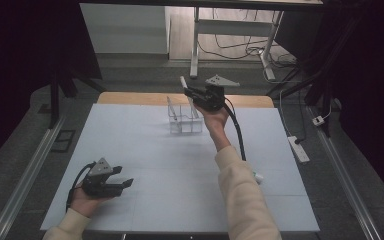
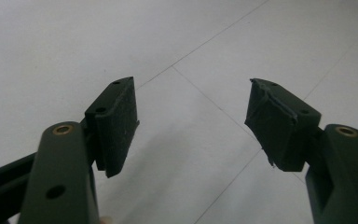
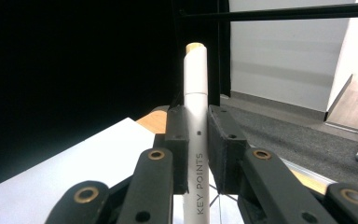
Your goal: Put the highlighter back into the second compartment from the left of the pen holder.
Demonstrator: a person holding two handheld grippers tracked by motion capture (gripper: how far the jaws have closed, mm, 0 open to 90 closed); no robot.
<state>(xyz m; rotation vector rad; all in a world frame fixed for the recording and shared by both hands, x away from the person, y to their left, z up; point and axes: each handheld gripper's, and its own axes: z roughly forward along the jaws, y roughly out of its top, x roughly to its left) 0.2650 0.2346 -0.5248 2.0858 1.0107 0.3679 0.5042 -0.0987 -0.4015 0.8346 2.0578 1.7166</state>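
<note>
The right gripper [image 1: 192,93] is clamped on a white pen [image 3: 196,135] and holds it in the air over the clear holder [image 1: 184,116] at the far side of the table [image 1: 145,165], at about 12 o'clock from the table's middle. This looks like the carry-and-place step: the pen is gripped and lifted, and it is not yet in the holder. In the high view the pen's tip [image 1: 183,81] sticks out of the jaws toward 10 o'clock, tilted rather than plumb. In my judgement the next move calls for tipping the pen more upright, lining its lower end with one of the holder's open compartments, lowering it in, and only then letting the jaws part; the holder's walls are thin and see-through, so aim matters and a nudge could shift it. The pen itself is a slim white cylinder with a tan end cap, a seam below the cap, a small dot, and grey lettering reading KEY POINTS along its barrel; the pads pinch it mid-barrel. The left gripper [image 1: 125,183] rests low at 7 o'clock near the table's edge, jaws spread wide with nothing between them.
</note>
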